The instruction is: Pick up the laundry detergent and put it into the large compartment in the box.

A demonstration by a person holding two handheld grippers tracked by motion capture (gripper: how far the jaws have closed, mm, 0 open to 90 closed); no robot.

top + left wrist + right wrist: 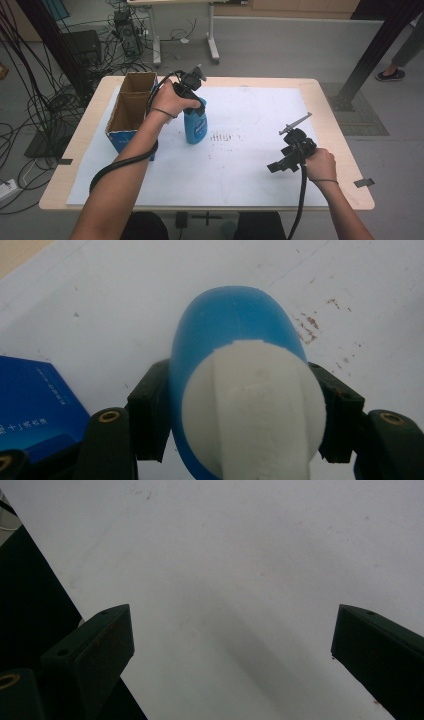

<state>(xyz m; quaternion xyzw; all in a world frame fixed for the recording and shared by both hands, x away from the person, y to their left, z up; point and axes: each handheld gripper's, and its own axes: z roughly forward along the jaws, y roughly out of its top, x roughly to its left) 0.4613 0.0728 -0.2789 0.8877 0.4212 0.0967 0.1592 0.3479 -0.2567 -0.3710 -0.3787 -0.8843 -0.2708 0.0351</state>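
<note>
- My left hand-held gripper (pixel 192 97) is clamped on the blue bottle (pixel 195 125), a bit left of centre in the high view. It's grabbing it from above, up near the top.
- In the left gripper view the bottle (pixel 235 325) sits squarely between my two black jaws, pads pressed on both sides, with its white cap (pixel 255 410) low in the middle of the frame, right up against the camera.
- The bottle stands upright on the big white sheet (pixel 260 170) that covers most of the tabletop (pixel 335 125).
- Just left of the bottle is an open cardboard box (pixel 131 102) with blue sides, two compartments, towards the upper left of the sheet. Can't tell if the bottle touches it. A corner of the box (pixel 35 405) shows at the lower left of the left gripper view.
- There's a patch of small dark marks (pixel 225 137) on the sheet right of the bottle.
- My right hand-held gripper (pixel 280 162) is over at the lower right of the high view, well apart from the bottle, jaws spread wide with nothing between them. The right gripper view has both jaws at the bottom corners with plain white sheet (pixel 225 580) between them.
</note>
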